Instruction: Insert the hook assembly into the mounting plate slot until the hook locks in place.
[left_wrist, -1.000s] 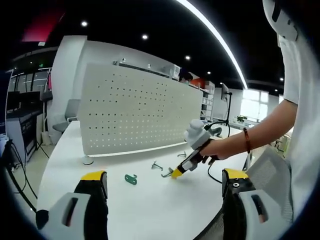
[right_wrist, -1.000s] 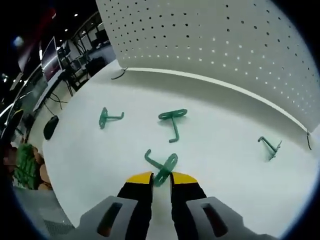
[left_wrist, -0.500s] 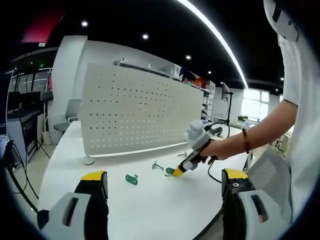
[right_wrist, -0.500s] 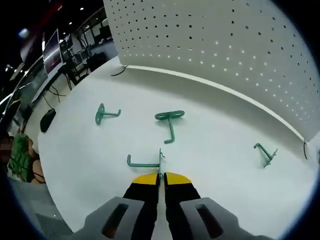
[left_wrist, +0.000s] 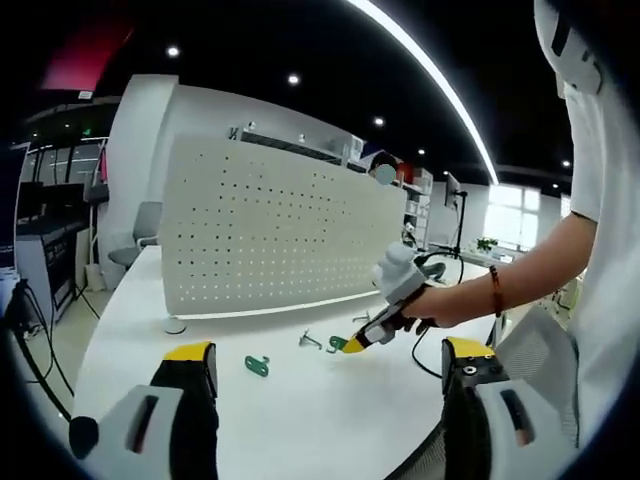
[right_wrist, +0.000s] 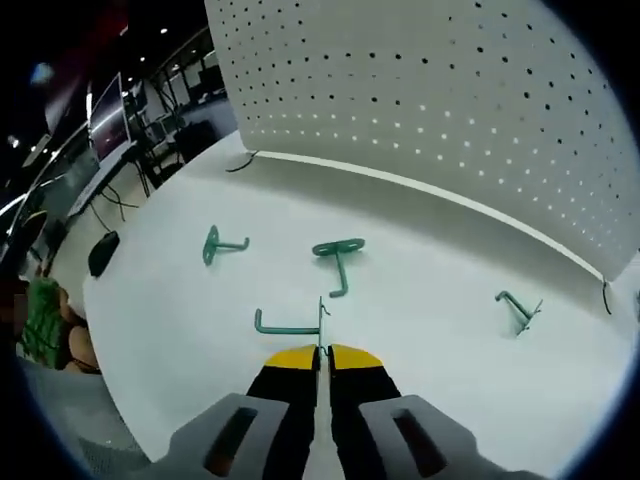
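Lifted since a second ago, green hook (right_wrist: 290, 324) pinched at right gripper (right_wrist: 321, 355) jaws' tips, left gripper (left_wrist: 325, 362) jaws spread

Left gripper view low, far, facing pegboard (left_wrist: 270, 235) — right gripper view close above table (right_wrist: 440, 330), both sharing pegboard.

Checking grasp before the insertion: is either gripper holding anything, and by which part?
The right gripper pinches a green metal hook by its flat base plate, the hook arm sticking out sideways. The left gripper is open, holding nothing.
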